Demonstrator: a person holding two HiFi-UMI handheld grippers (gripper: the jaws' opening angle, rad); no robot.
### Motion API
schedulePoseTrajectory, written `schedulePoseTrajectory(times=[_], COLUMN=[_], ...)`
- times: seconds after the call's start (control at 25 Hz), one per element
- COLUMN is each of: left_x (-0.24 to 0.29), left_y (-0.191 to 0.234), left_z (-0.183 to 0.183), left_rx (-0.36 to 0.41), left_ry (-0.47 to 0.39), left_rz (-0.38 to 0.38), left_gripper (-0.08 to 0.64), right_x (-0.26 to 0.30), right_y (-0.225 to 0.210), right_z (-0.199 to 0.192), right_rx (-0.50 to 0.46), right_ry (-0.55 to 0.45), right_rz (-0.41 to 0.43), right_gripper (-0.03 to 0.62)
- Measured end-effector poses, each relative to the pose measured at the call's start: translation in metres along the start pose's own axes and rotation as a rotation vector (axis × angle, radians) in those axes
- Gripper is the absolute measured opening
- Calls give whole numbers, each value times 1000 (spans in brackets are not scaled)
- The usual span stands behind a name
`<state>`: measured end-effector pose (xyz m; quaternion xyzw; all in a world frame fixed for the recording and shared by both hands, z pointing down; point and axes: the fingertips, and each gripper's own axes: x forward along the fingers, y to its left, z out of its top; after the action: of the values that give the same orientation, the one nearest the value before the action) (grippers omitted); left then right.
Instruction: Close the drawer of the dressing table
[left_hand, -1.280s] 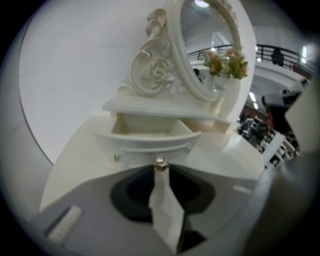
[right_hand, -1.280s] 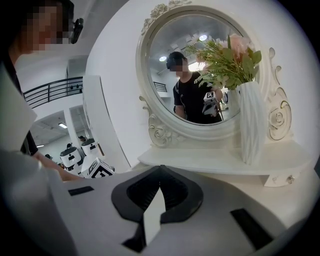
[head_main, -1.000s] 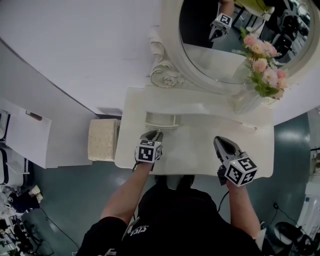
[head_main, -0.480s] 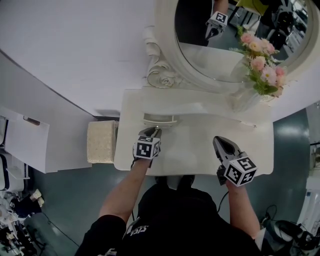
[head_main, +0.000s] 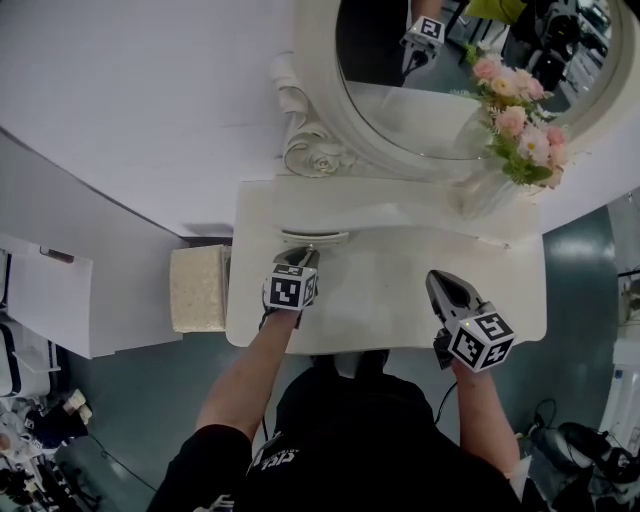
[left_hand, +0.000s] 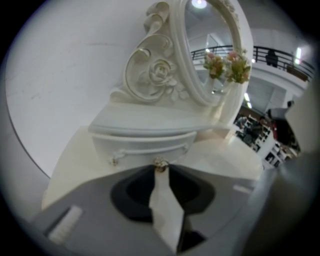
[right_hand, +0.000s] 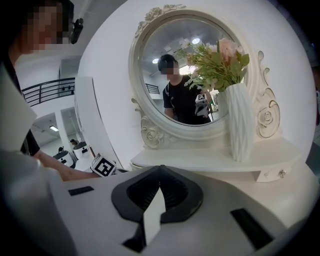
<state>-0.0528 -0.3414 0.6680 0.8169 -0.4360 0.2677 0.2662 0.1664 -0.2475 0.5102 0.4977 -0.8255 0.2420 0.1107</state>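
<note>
Two tongs: the left tongs (left_hand: 160, 169) pinch the one gold knob (left_hand: 160, 163) of the drawer (left_hand: 145, 146), which juts slightly from beneath the mirror (head_main: 440, 70). The right tongs (right_hand: 160, 169) are closed and empty over the desk (head_main: 390, 300). One vase (right_hand: 240, 122).

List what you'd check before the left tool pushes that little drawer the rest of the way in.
1. Left gripper jaws closed on the drawer knob: ok.
2. Drawer fully in: not ok, it stands slightly out under the shelf.
3. Nothing poking out of the drawer: cannot tell.
4. Right gripper off to the side of the drawer, jaws shut, empty: ok.
5. Flower vase upright, far from the drawer: ok.
</note>
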Motion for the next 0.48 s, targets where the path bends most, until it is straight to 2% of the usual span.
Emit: schedulePoseTrajectory(times=[0.48], left_x=[13], left_y=[6], left_z=[3], left_rx=[26], left_ry=[23], left_rz=[-22], left_gripper=[95], right_x=[6], right_y=[-2], right_z=[4], right_rx=[10], right_ry=[-2], right_rz=[-30], right_gripper=[-5])
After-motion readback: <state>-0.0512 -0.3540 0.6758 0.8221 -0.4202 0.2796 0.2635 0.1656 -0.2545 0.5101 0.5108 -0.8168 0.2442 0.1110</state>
